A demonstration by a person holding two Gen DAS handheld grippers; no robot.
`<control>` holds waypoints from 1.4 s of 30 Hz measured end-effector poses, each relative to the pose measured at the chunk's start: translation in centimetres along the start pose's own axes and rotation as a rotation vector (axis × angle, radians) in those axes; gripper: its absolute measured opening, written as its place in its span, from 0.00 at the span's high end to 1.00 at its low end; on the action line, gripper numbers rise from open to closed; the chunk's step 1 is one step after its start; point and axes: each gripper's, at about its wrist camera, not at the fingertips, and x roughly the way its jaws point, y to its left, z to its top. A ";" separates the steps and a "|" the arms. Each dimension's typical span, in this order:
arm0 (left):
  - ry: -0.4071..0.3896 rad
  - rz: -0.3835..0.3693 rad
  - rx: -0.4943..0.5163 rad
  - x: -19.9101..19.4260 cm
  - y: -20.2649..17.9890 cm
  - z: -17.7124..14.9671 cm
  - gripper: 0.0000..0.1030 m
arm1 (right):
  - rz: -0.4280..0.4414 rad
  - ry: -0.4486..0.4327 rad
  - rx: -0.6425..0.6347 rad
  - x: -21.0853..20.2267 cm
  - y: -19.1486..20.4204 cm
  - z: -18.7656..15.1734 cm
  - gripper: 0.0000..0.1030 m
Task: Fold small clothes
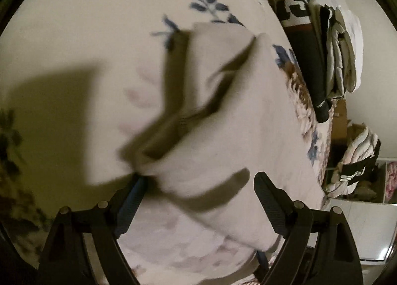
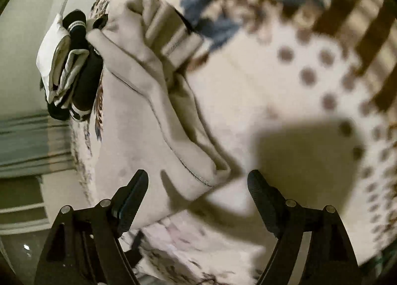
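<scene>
On floral bedspread [image 1: 74,24]: soft, rumpled beige garment [image 1: 223,116]; both grippers agape.

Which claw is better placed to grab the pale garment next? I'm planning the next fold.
Probably the left claw: its open jaws straddle a raised fold of the pale garment. The right claw, also open, frames only a corner of it.

No words, brands or numbers can be read in either view. The dark garment [image 1: 295,12] on the pile beyond the left hand-held gripper [image 1: 198,180] carries bold white shapes that could be letters, but they are cut off and blurred, so nothing legible comes out.
</scene>
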 end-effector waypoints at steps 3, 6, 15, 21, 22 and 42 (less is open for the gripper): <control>-0.034 0.012 -0.046 0.5 0.1 0.4 0.16 | 0.127 -0.046 0.054 0.6 -0.6 -0.1 0.18; -0.067 0.018 -0.085 0.7 0.3 1.1 0.16 | 0.237 -0.076 0.099 1.3 -0.8 0.0 0.18; -0.162 0.006 -0.038 0.2 -0.9 2.2 0.34 | 0.384 -0.092 0.112 4.0 0.2 1.7 0.19; -0.211 -0.039 -0.044 0.8 -1.0 2.5 0.42 | 0.403 -0.096 0.089 4.6 0.6 2.0 0.19; -0.213 -0.041 -0.048 1.0 -0.9 2.6 0.42 | 0.408 -0.100 0.094 4.7 0.5 2.0 0.19; -0.297 -0.160 0.045 -7.7 -6.5 4.1 0.85 | 0.274 -0.123 -0.006 1.0 6.6 -0.5 0.78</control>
